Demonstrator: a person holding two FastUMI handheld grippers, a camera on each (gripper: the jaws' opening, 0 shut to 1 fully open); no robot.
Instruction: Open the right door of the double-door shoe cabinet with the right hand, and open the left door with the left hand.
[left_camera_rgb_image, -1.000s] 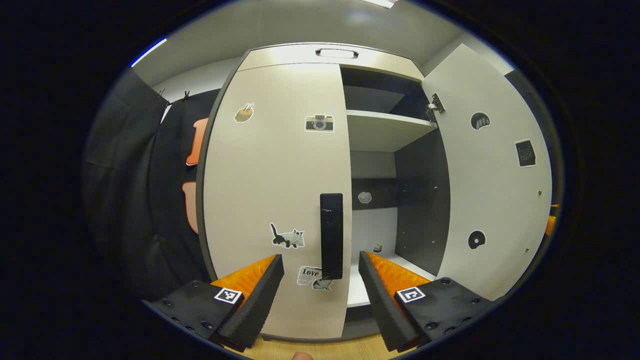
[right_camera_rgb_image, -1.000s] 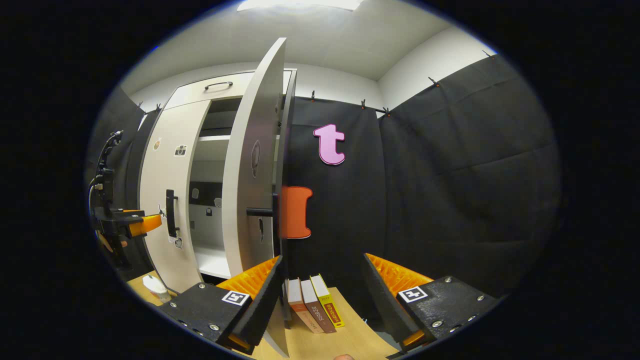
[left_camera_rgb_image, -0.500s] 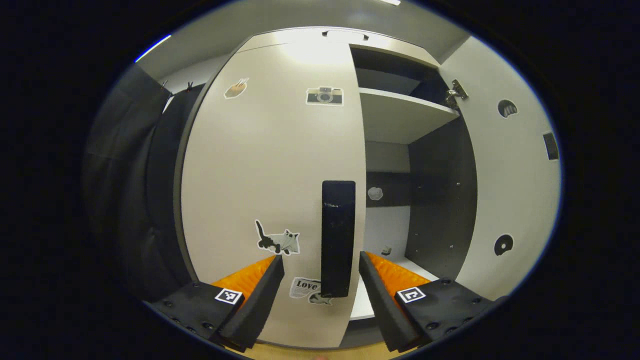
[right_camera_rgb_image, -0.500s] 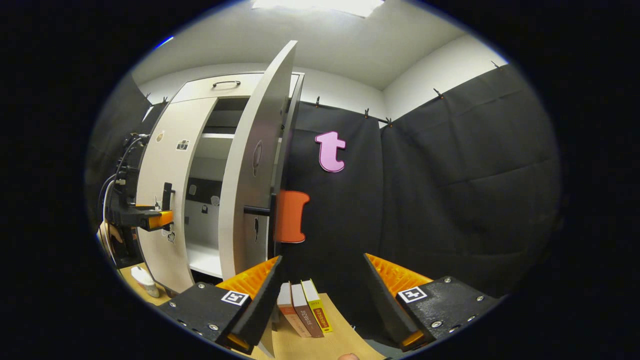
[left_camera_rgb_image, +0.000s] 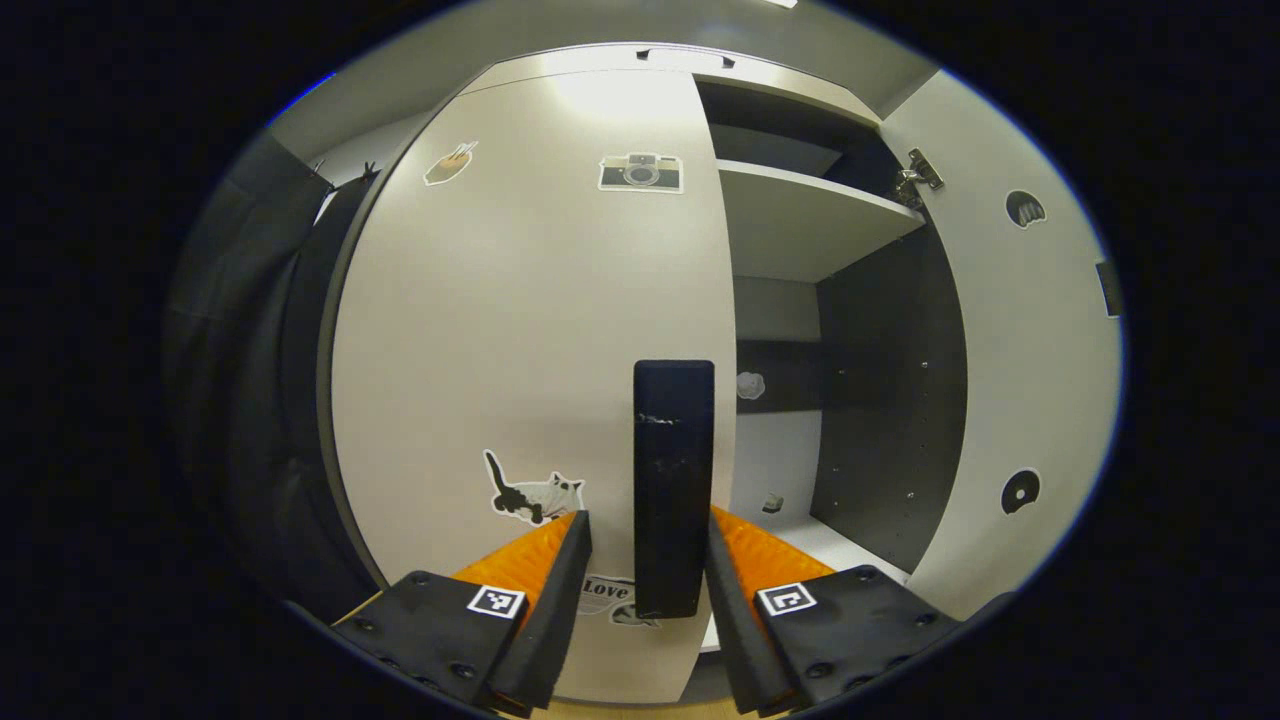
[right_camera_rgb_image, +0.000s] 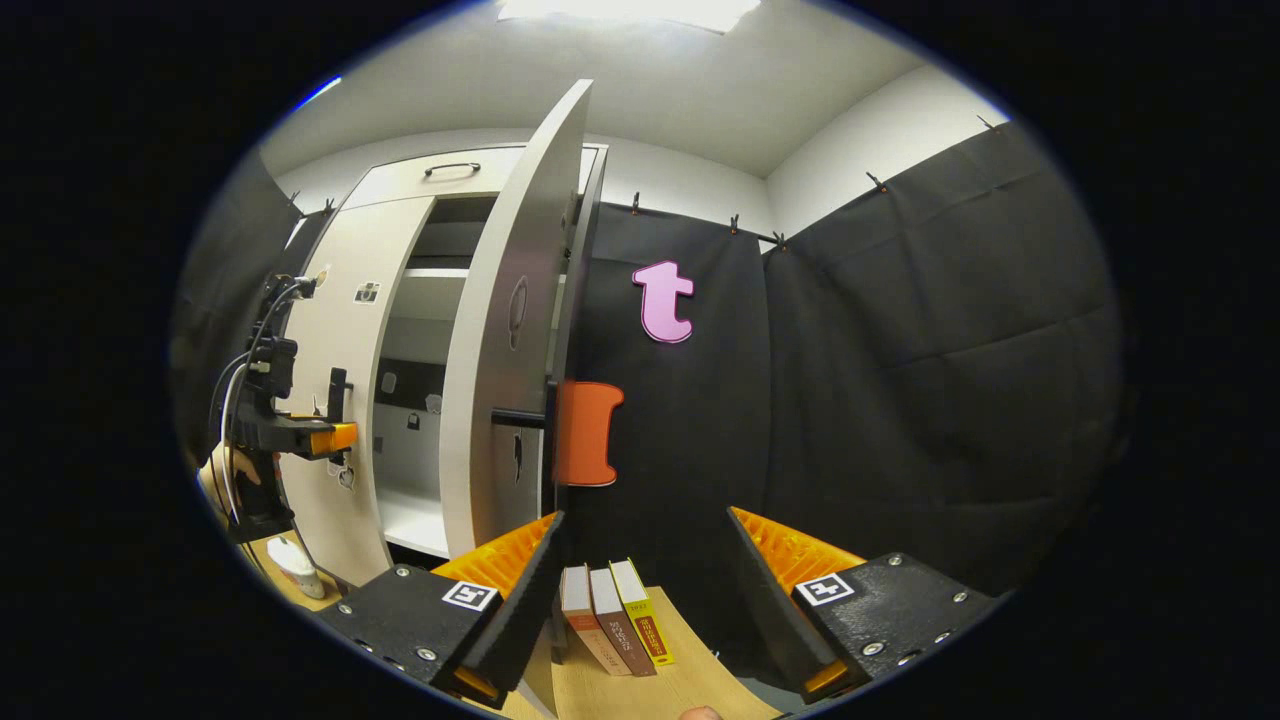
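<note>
One door left: left gripper (left_camera_rgb_image: 640, 560) straddles the handle (left_camera_rgb_image: 673, 480), fingers not quite touching; clamp squarely, then swing outward.

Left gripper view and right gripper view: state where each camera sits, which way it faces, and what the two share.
Left gripper view: rides the left gripper, facing the closed left door; its fingers flank the black handle.
Right gripper view: rides the right gripper, facing the booth wall past the open right door; books lie below.
Shared: the shoe cabinet, its left door, handle and the left gripper.
</note>
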